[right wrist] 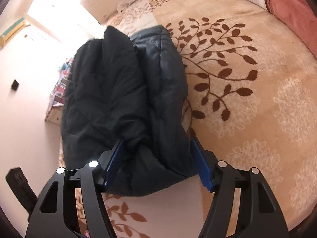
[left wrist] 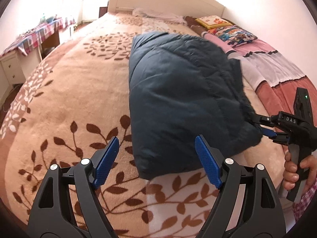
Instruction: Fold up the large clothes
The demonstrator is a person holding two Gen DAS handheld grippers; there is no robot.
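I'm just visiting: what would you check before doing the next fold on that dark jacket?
1. Jacket lies on the blanket, folded into a bundle: ok.
2. Left gripper open and empty, short of the jacket: ok.
3. Right gripper has the jacket's near end between its fingers: ok.
4. Right grip firm: cannot tell.
5. Bundle tidy: not ok, one flap stands up.
6. Bare blanket beside the jacket: ok.

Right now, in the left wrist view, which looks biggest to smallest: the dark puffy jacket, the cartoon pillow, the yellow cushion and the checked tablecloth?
1. Folded dark puffy jacket, easily the largest.
2. Checked tablecloth and cartoon pillow look about alike; both lie far from the camera, so I won't rank them.
3. Yellow cushion, smallest, though it is also the farthest.
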